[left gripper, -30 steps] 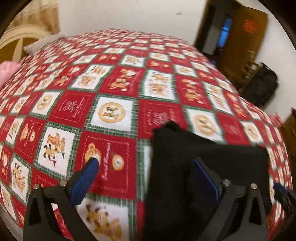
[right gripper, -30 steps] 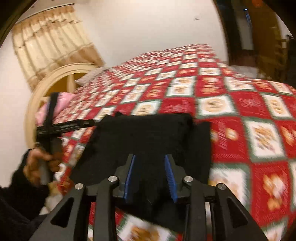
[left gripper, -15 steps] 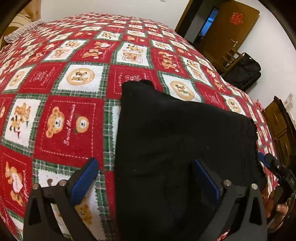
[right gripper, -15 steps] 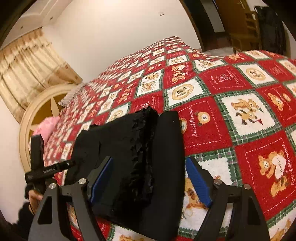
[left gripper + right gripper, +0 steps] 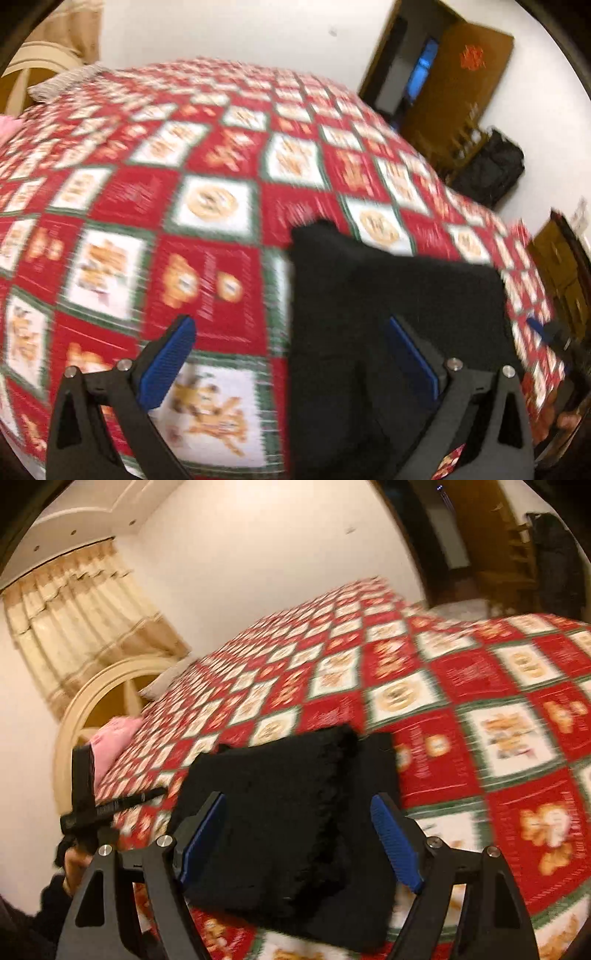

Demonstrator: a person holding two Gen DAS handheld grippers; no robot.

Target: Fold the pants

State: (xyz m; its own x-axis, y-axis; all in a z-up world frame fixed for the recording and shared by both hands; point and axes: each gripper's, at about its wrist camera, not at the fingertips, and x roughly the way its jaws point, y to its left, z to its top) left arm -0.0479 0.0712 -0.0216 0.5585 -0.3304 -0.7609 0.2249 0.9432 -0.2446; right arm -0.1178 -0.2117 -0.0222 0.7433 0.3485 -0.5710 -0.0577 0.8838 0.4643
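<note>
The black pants [image 5: 388, 302] lie folded into a compact rectangle on the red, white and green bear-print bedspread [image 5: 207, 206], near the bed's front edge. In the right wrist view the pants [image 5: 288, 812] show stacked layers with a frilled edge on top. My left gripper [image 5: 295, 354] is open and empty, held above the pants' left edge. My right gripper [image 5: 299, 834] is open and empty, held above the folded stack. The left gripper also shows in the right wrist view [image 5: 96, 808], held in a hand at the left.
A pink pillow [image 5: 110, 742] and a cream arched headboard [image 5: 92, 690] are at the bed's far end. A brown door [image 5: 461, 74], a wooden chair and a black bag [image 5: 491, 170] stand beside the bed. Curtains [image 5: 81, 616] hang at the back wall.
Both grippers have pulled back and up from the folded pants. The right gripper opened from nearly shut a second ago. The pants stay put.
</note>
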